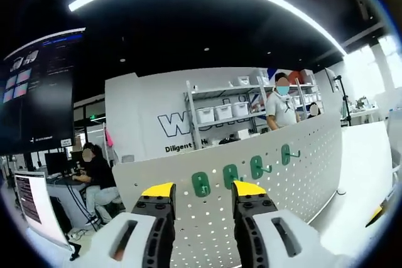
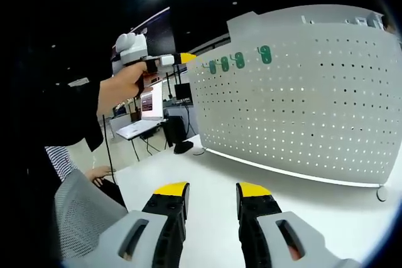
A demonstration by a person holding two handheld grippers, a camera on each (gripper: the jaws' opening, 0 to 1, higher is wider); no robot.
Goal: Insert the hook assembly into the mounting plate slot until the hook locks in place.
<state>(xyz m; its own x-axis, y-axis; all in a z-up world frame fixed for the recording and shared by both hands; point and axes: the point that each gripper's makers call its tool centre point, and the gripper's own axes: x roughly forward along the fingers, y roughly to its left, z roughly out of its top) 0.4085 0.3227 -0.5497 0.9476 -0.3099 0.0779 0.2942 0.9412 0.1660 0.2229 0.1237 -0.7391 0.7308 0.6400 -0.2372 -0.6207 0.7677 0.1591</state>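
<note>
In the left gripper view, the left gripper point(image 1: 202, 191) is held up close to a white board point(image 1: 301, 161) full of small holes. Its two yellow-tipped jaws are apart and hold nothing. Four green hooks point(image 1: 201, 184) hang in a row near the top edge of the board. The hook at the left end of the row sits right between the jaw tips, just past them. The other three climb away to the right. Behind the board is a white wall point(image 1: 144, 117) with big dark letters, cut off, starting with "W". Under them a smaller word reads "Diligent". A big dark screen point(image 1: 38, 92) hangs on the left; its writing is too small to read. A person sits at a desk at the left, and a person stands by a shelf point(image 1: 220, 114) of white bins.

In the right gripper view, the right gripper point(image 2: 212, 190) is low over the white table point(image 2: 207, 174), well away from the board point(image 2: 301, 105). Its jaws are apart and hold nothing. The green hooks point(image 2: 239, 61) sit near the board's top left corner. A hand point(image 2: 122, 89) holds the left gripper point(image 2: 151, 61) up beside them, its yellow tip near the board's left edge.
</note>
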